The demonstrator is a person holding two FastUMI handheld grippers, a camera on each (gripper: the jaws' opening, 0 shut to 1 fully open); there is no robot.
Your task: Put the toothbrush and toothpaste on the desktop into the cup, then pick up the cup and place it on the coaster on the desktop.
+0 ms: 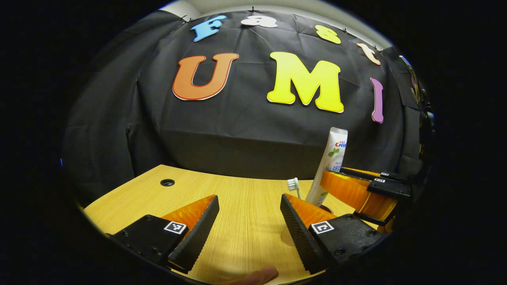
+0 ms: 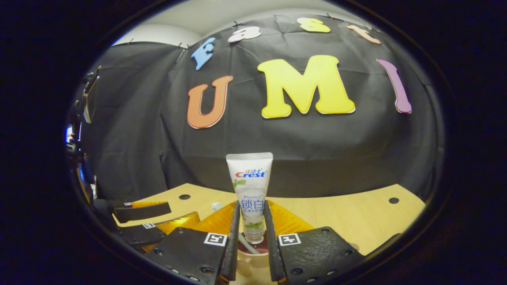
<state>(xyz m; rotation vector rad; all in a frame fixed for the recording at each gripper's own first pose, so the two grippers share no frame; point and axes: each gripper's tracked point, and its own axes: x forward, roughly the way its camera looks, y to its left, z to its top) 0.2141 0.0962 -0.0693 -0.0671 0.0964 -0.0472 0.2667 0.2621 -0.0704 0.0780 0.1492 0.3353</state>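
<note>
Toothpaste point(image 2: 250, 194) pinched low in right gripper point(image 2: 251, 253) above cup point(image 2: 253, 250); soft, light tube, best held mid-body. Left gripper point(image 1: 248, 233) wide, empty.

The right gripper point(image 2: 251, 253) holds an upright white plastic toothpaste tube point(image 2: 250, 190) between its closed jaws, cap end down over a round dark-rimmed cup opening point(image 2: 249, 250). Left of the jaws, the other gripper point(image 2: 144, 219) hovers above the light wooden worktop point(image 2: 356, 217).
</note>
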